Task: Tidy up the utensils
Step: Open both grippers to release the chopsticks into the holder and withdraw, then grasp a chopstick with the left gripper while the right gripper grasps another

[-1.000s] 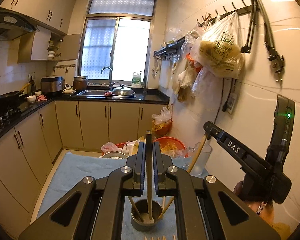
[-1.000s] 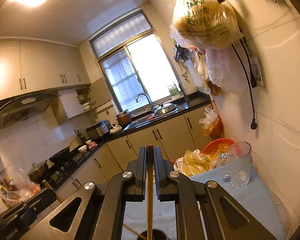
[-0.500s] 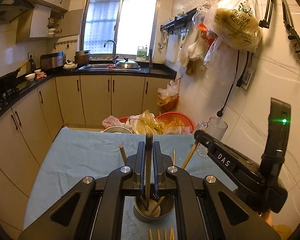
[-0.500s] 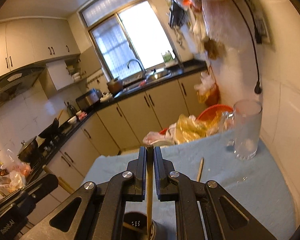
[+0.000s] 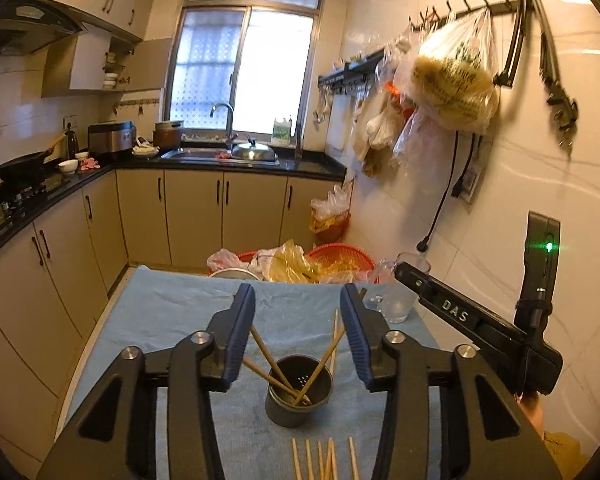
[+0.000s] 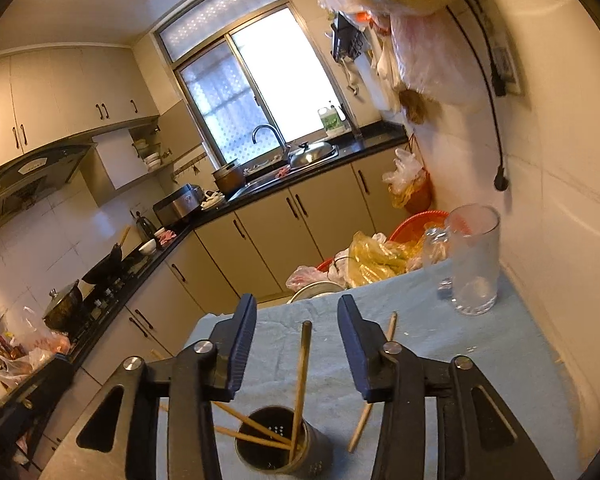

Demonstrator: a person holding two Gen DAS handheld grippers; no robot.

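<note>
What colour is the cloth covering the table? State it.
Light blue; the cloth shows best in the left wrist view, spread under the metal holder.

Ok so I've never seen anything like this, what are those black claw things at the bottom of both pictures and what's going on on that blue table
Those claws are hand-held grippers, one in each of a person's hands, each with a small camera looking forward along its two fingers. So one picture is from the left gripper, the other from the right gripper. In the left view, the right gripper's black body also shows at the side.

Below them is a table with a blue cloth. On it stands a small metal cup with several chopsticks leaning in it. More loose chopsticks lie on the cloth nearby, and a glass mug stands by the wall.

Both grippers' jaws are opening and neither grips anything; in the right view one chopstick stands in the cup between the fingers, touching neither.
</note>
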